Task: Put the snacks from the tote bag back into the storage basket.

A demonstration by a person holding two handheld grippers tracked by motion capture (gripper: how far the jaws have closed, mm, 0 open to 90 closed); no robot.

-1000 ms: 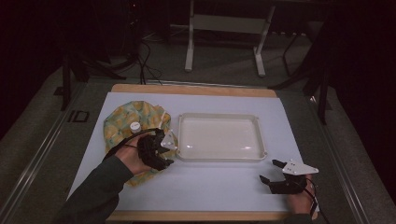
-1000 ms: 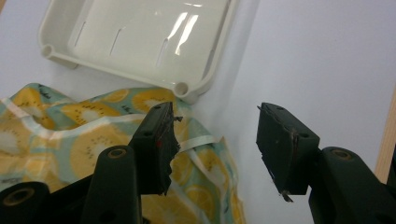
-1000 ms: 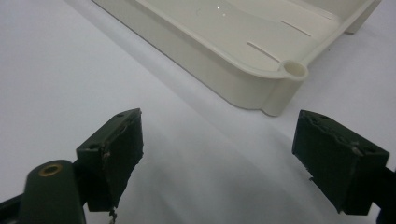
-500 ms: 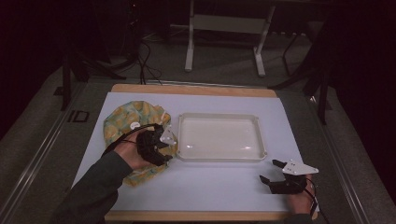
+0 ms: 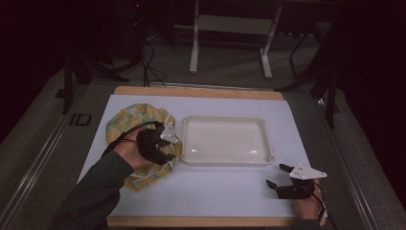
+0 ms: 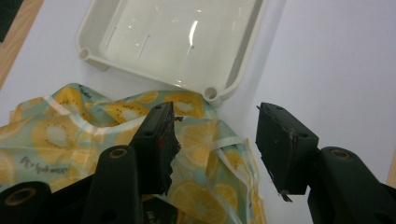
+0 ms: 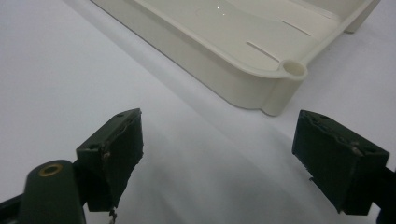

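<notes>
Cloth (image 6: 93, 135) printed with lemon slices is lying crumpled at the left of the tabletop (image 5: 225, 196) in the high view, its right edge just beside the near left corner of the cream tray (image 5: 268, 143). The work in hand looks like taking hold of this cloth, probably to move it toward the tray.

The left gripper (image 6: 212, 140) is hovering over the cloth's right-hand folds, its jaws spread but having just been closing a little, with a ridge of fabric lying between them and neither pad pressing on it yet. To do the grasp well, the person should be lowering the jaws so that a raised fold, not a flat single layer, sits deep between the pads, then closing firmly; a pinch on the thin hem alone could be slipping out on the lift. Keeping clear of the tray's corner post (image 6: 211, 92) matters too, since it sits close ahead of the jaws.

In the high view the left hand (image 5: 131, 153) is reaching in from the lower left, the forearm angled up and right, and the gripper is tilting down toward the tray's corner. The right gripper (image 5: 280, 177) is resting low at the lower right of the frame, jaws spread wide and holding nothing, pointing left toward the tray's near right corner.
</notes>
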